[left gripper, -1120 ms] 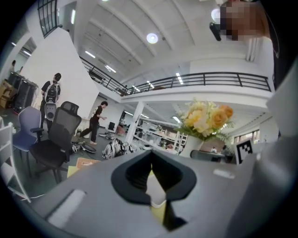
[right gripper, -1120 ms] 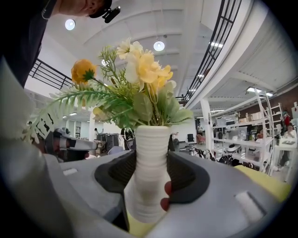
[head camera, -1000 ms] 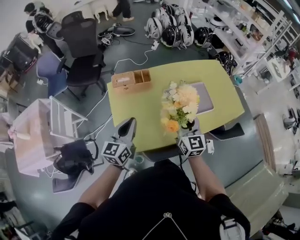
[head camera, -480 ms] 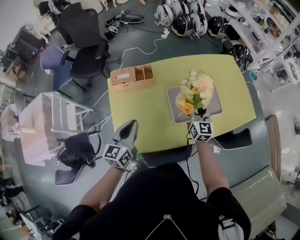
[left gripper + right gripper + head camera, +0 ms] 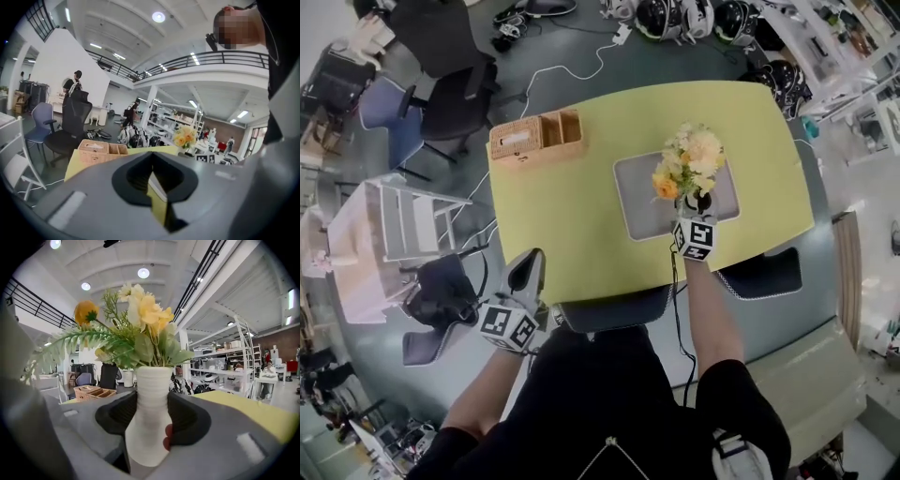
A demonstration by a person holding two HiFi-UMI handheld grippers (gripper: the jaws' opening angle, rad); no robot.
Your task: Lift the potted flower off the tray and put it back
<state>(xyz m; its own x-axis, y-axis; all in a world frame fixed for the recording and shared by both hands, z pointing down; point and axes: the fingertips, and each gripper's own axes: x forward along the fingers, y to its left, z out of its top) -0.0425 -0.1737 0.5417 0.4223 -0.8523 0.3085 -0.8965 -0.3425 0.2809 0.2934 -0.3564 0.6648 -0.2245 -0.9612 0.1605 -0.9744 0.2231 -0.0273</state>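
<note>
The potted flower [image 5: 689,164] is a yellow and white bunch in a ribbed white vase [image 5: 150,418]. My right gripper [image 5: 700,206] is shut on the vase's narrow waist, with both dark pads [image 5: 187,416] pressed against it. In the head view the pot sits over the near right part of the grey tray [image 5: 637,202] on the yellow table [image 5: 572,225]; whether its base touches the tray is hidden. My left gripper [image 5: 528,267] hangs at the table's near left edge, shut and holding nothing. Its jaws [image 5: 152,176] meet in the left gripper view.
A wicker box [image 5: 534,139] stands at the table's far left corner. Office chairs [image 5: 455,98] and a white rack [image 5: 403,230] are to the left of the table. A dark chair [image 5: 759,272] is tucked in at the near right. Helmets [image 5: 675,14] lie on the floor beyond.
My right gripper carried the flower away from me and down, from the table's near edge to over the tray. My left gripper sank back toward the near left edge.
</note>
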